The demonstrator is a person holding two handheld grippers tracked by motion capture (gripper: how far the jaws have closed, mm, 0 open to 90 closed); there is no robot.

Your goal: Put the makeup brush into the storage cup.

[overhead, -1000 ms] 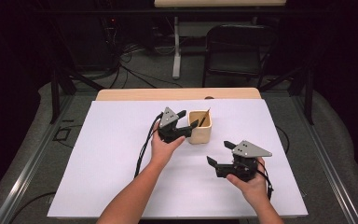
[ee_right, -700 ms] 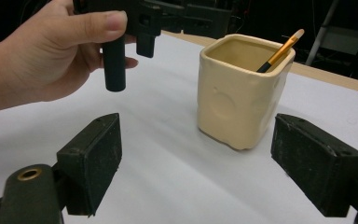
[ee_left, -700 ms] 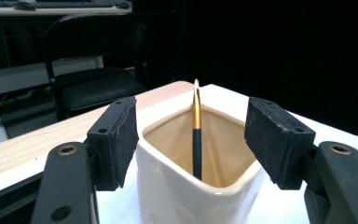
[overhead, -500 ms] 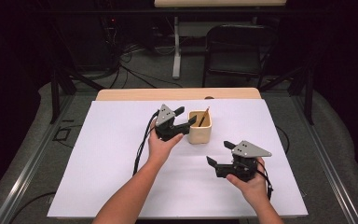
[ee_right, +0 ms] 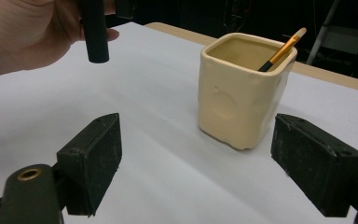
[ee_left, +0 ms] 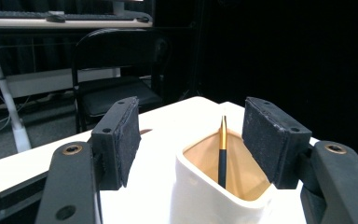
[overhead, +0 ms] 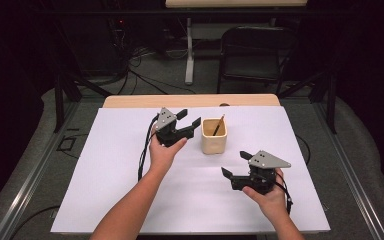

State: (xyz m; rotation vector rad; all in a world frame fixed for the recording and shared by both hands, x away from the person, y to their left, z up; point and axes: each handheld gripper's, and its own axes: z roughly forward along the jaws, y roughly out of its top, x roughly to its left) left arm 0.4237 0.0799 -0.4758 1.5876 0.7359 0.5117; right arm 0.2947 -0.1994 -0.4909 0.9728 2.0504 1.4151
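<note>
We take cup (overhead: pixel 214 136) as landmark, standing mid-table (overhead: pixel 130 200). Brush (overhead: pixel 218 125) sits inside cup, long axis leaning, tip above rim toward far right corner. Left tool (overhead: pixel 187 120) just left of cup, nearer, jaws spread, nothing between pads. Right tool (overhead: pixel 232 164) near cup's front right, farther, jaws spread, empty. We judge left tool better placed for brush.

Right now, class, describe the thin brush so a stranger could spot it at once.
Find the white-covered table; near its middle stands a cream square ceramic cup. Leaning inside is the black-and-gold brush, the one slender thing there.
</note>
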